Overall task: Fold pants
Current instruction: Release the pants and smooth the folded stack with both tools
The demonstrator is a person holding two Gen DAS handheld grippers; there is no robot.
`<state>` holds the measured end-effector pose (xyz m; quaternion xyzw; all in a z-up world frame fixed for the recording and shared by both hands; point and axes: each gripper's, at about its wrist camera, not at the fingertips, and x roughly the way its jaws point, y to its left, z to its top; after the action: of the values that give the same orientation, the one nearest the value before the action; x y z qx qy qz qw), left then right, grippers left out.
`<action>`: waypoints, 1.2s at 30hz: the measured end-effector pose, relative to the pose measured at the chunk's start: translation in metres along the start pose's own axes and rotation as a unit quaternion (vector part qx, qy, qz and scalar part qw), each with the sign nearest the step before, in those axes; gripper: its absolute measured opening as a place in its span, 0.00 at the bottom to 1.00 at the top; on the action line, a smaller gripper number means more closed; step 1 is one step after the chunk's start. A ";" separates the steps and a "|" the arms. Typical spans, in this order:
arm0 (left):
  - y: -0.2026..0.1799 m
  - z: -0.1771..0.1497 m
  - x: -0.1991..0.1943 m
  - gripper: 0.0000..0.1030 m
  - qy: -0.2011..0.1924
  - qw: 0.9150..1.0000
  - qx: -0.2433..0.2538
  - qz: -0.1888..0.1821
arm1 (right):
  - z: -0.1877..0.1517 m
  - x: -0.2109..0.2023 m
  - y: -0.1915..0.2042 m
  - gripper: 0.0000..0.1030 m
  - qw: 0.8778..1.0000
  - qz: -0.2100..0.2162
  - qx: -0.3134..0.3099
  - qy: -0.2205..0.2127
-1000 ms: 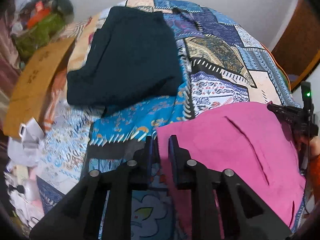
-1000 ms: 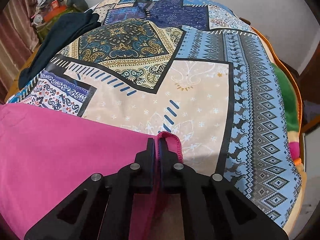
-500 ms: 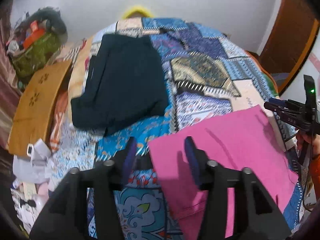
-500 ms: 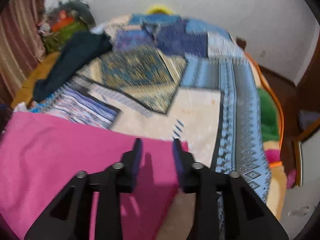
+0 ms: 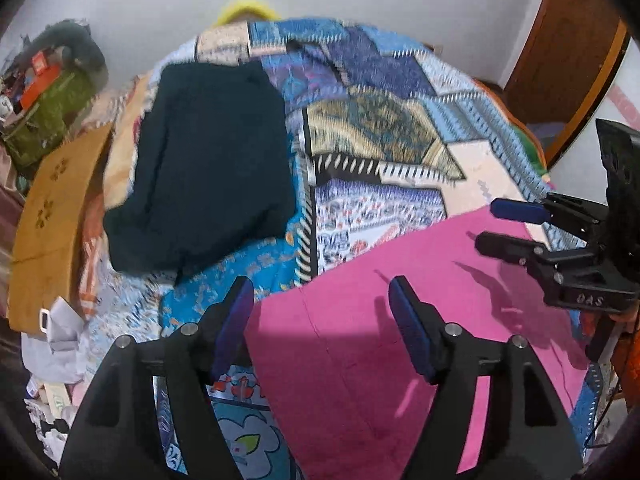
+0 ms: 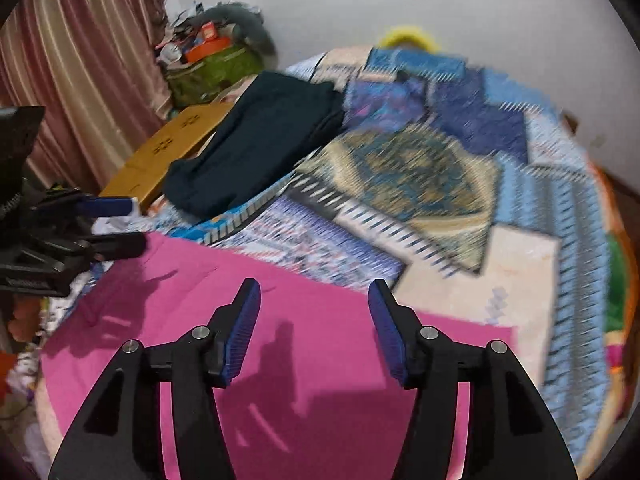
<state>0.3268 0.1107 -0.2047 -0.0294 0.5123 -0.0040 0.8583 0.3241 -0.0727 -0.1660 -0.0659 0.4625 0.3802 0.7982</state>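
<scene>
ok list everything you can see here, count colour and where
flat pink fabric pants: one, pink, near end of bed, under both grippers
folded dark navy garment: one, dark navy, far left of bed
patchwork patterned bedspread: one, blue, cream and gold, covering bed
tan cardboard box: one, tan, left of bed
green bag: one, green, far left corner
striped pink curtain: one, pink, left wall
left gripper: one, black, blue pads, open
right gripper: one, black, blue pads, open

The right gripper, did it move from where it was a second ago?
Yes. The right gripper has let go of the pink pants, opened, and lifted back toward the person: more wall and the curtain now show beyond the bed.
</scene>
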 end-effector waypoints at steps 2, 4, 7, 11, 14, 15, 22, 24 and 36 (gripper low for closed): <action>0.001 -0.005 0.012 0.68 0.020 1.000 0.001 -0.001 | -0.004 0.014 0.002 0.59 0.999 0.018 0.009 0.030; 0.000 -0.010 0.019 0.70 0.026 1.000 0.009 0.003 | -0.011 0.026 0.005 0.64 0.998 0.018 0.005 0.059; -0.003 -0.017 0.017 0.76 0.013 0.999 0.026 0.017 | -0.024 0.033 0.006 0.68 0.997 0.019 -0.003 0.070; -0.004 -0.023 0.011 0.77 0.010 0.999 0.032 0.020 | -0.031 0.027 -0.005 0.73 0.996 0.033 0.019 0.075; -0.005 -0.028 0.005 0.78 0.008 0.999 0.030 0.021 | -0.042 0.019 -0.006 0.74 0.996 0.032 0.016 0.080; -0.006 -0.030 0.002 0.78 0.007 0.999 0.029 0.021 | -0.045 0.017 -0.005 0.75 0.996 0.029 0.012 0.080; -0.014 -0.052 -0.014 0.79 0.006 0.999 0.040 0.034 | -0.073 -0.013 -0.014 0.77 0.997 0.015 0.040 0.067; -0.016 -0.059 -0.022 0.79 0.002 0.998 0.043 0.040 | -0.082 -0.023 -0.015 0.77 0.997 0.003 0.047 0.062; -0.012 -0.098 -0.056 0.90 -0.022 0.999 0.018 0.043 | -0.140 -0.069 -0.027 0.77 0.993 -0.036 0.098 0.054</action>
<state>0.2148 0.0966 -0.2014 0.0075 0.4938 0.0244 0.8692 0.2263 -0.1938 -0.1975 -0.0245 0.5368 0.3005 0.7880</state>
